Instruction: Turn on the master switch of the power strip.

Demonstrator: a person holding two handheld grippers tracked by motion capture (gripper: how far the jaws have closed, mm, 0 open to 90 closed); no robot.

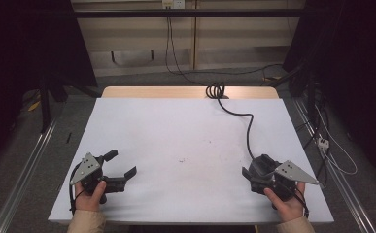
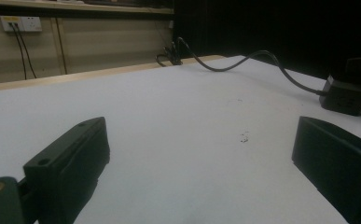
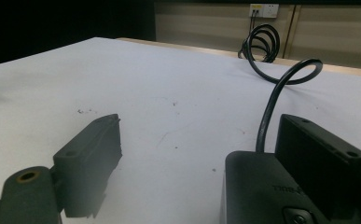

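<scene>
Writing: embossed letters on the black box [image 3: 262, 191], too faint to read.
Left hand-held gripper [image 1: 125, 164]: jaws apart, near the surface [image 1: 176, 131] front-left corner.
Right hand-held gripper [image 1: 250, 175]: jaws apart around the box, front-right corner.

high view looks down; both gripper views skim low across the shared table [image 1: 185, 131]

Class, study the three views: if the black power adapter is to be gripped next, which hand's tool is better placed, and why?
Right. The right tool is open with the power adapter already between its jaws, its cable running off across the table. The left tool, also open, sits at the opposite near corner, far from it.
</scene>
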